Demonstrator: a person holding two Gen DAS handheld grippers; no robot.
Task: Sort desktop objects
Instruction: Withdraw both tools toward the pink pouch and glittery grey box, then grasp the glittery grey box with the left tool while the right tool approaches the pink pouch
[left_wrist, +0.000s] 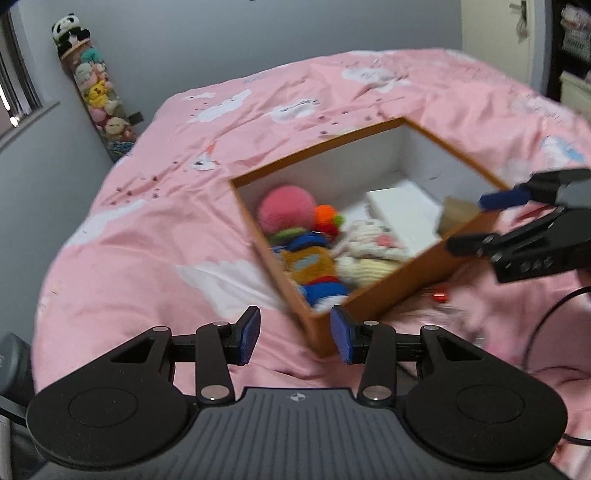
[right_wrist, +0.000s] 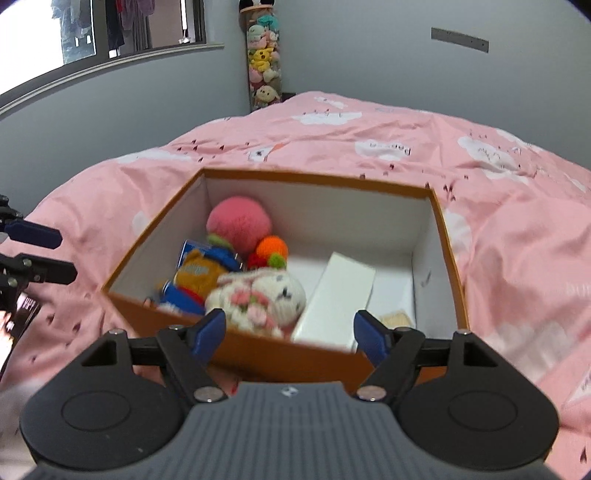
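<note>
An orange box (left_wrist: 373, 295) (right_wrist: 258, 354) with a white inside lies on the pink bed. In it are a pink plush ball (right_wrist: 238, 223), an orange knitted piece (right_wrist: 271, 248), a brown and blue plush (right_wrist: 197, 275), a white knitted rabbit (right_wrist: 266, 295), a white flat box (right_wrist: 338, 301) and a small beige item (right_wrist: 397, 318). My left gripper (left_wrist: 295, 338) is open and empty at the box's near corner. My right gripper (right_wrist: 290, 334) is open and empty above the box's near wall. In the left wrist view the right gripper (left_wrist: 484, 221) hangs over the box's right side with a blurred beige thing (left_wrist: 458, 218) by its fingers.
The pink cloud-print duvet (left_wrist: 155, 236) (right_wrist: 517, 229) covers the whole bed. A tall holder of plush toys (left_wrist: 99, 96) (right_wrist: 263, 62) stands against the grey wall. A small red object (left_wrist: 439, 295) and a black cable (left_wrist: 546, 325) lie on the bed right of the box.
</note>
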